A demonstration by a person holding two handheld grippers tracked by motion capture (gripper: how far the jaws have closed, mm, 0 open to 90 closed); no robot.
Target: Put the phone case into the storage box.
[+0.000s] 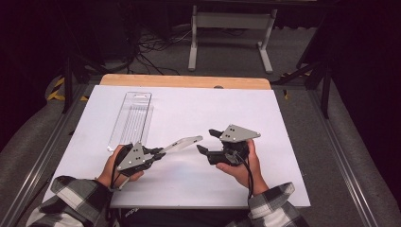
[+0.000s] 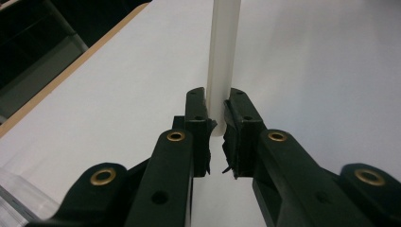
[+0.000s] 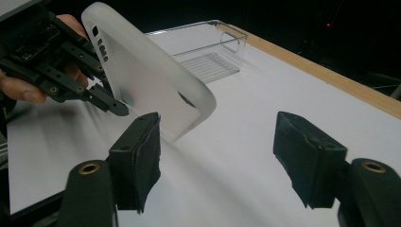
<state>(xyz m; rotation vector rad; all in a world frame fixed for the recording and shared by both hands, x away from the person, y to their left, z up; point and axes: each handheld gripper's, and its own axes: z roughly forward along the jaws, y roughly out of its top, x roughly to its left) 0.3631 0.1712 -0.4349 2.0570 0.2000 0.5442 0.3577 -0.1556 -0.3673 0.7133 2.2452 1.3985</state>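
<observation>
A frosted white phone case (image 1: 182, 143) hangs just above the white board, with my left gripper (image 1: 160, 154) shut on its near end. In the left gripper view the pads (image 2: 236, 118) pinch the case's thin edge (image 2: 222, 56). My right gripper (image 1: 205, 140) stands open to the right of the case's free end, jaws pointing left at it. In the right gripper view the case (image 3: 146, 80) tilts up ahead of the left jaw, with its camera cut-out showing, and nothing lies between the two pads (image 3: 302, 156). The left gripper (image 3: 113, 106) grips it from the left there.
A clear plastic packaging tray (image 1: 132, 118) lies on the white board (image 1: 198, 106) at the back left, beyond the left hand. A wooden table edge (image 1: 184, 81) runs along the far side. Cables and a white stand sit on the floor behind.
</observation>
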